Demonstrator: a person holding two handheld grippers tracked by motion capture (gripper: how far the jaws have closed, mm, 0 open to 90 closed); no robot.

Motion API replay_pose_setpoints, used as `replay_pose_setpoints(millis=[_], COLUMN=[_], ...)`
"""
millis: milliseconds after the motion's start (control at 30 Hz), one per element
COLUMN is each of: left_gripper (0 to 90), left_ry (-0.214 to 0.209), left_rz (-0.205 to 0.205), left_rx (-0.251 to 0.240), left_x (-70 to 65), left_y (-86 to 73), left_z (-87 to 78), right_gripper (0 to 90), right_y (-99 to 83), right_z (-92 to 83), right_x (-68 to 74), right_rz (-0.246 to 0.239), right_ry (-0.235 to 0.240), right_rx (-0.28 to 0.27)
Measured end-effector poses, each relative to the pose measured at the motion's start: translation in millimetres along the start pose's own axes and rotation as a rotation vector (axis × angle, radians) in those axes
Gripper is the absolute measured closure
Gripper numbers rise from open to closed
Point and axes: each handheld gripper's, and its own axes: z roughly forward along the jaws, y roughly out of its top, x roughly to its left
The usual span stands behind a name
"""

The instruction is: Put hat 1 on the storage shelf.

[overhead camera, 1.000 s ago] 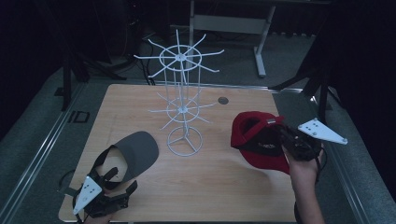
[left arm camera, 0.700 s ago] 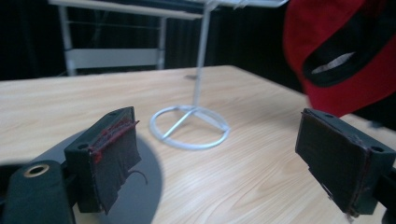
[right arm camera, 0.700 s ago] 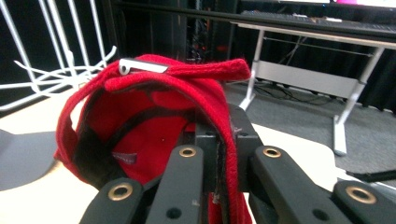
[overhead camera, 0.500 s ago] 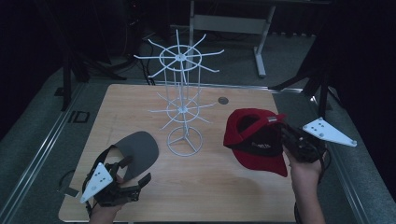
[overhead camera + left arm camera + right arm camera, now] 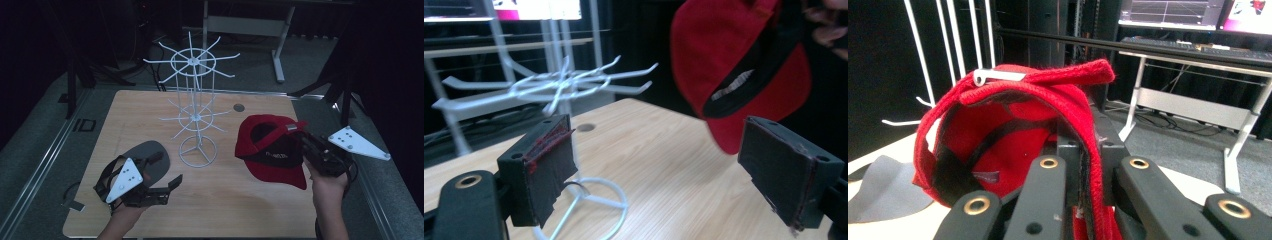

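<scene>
The right gripper (image 5: 305, 145), raised off the table (image 5: 240, 210) right of the rack (image 5: 196, 120), clamps the red cap (image 5: 270, 145) by its rim, while the left gripper (image 5: 162, 172) hovers wide open, empty, beside the grey cap (image 5: 145, 155).

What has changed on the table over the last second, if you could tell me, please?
The left hand-held gripper has come away from the grey cap, toward the near edge, its jaws open and empty. The right hand-held gripper, shut on the red cap, has carried it slightly left, toward the white wire rack. The rack and the grey cap stayed put on the table.
</scene>
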Motion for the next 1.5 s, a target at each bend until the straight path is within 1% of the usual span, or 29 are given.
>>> replay_pose_setpoints(millis=[33,167,233,300,367,500,567,733,933,1133,1167,1200,1300,1367,1433,1500], left_gripper=[15.1,15.1,15.1,15.1,15.1,15.1,15.1,15.0,15.0,15.0,15.0,15.0,15.0,15.0,15.0,15.0], left_ry=[-0.014,-0.032,-0.052,-0.061,-0.074,-0.111,-0.121,-0.136,-0.164,-0.171,-0.167,-0.174,-0.165,-0.145,-0.134,-0.135], left_rz=[0.003,0.035,0.037,0.050,0.056,0.064,0.082,0.105,0.116,0.127,0.136,0.140,0.147,0.160,0.155,0.150], left_rx=[-0.001,0.007,0.010,0.014,0.017,0.022,0.030,0.035,0.051,0.045,0.048,0.047,0.047,0.053,0.057,0.050], left_x=[-0.4,-5.6,-7.7,-9.8,-12.3,-18.4,-23.4,-31.2,-39.9,-47.6,-48.3,-48.9,-50.1,-51.7,-53.5,-56.0], left_y=[3.3,13.8,17.5,21.3,25.2,32.0,35.2,41.0,48.4,57.4,58.9,60.4,64.7,66.3,66.7,66.3], left_z=[2.4,12.4,18.0,23.9,30.4,43.1,51.1,65.0,83.0,96.4,98.2,100.1,106.6,111.3,114.6,116.1], right_gripper=[85.5,85.5,85.5,85.5,85.5,85.5,85.5,85.5,85.5,85.5,85.5,85.5,85.4,85.5,85.5,85.5], right_y=[1.7,3.2,4.0,4.9,6.2,7.3,8.0,9.6,11.6,12.1,12.1,12.1,12.0,12.0,12.1,12.2], right_z=[-0.3,-0.4,-0.6,-1.1,-1.4,-2.7,-3.6,-4.0,-4.3,-2.3,-2.1,-1.8,-0.9,-0.5,-0.3,-0.1], right_x=[2.8,5.8,7.6,9.8,12.3,16.4,18.5,22.7,27.2,29.4,29.6,29.9,30.9,31.8,32.4,32.3], right_rz=[-0.004,-0.002,-0.002,0.001,-0.007,-0.002,-0.003,-0.006,-0.013,-0.015,-0.014,-0.016,-0.016,-0.013,-0.012,-0.012], right_ry=[0.007,0.017,0.023,0.032,0.038,0.052,0.061,0.078,0.091,0.100,0.102,0.103,0.112,0.115,0.116,0.115], right_rx=[-0.003,-0.008,-0.009,-0.012,-0.011,-0.016,-0.021,-0.022,-0.022,-0.017,-0.017,-0.016,-0.013,-0.014,-0.015,-0.017])
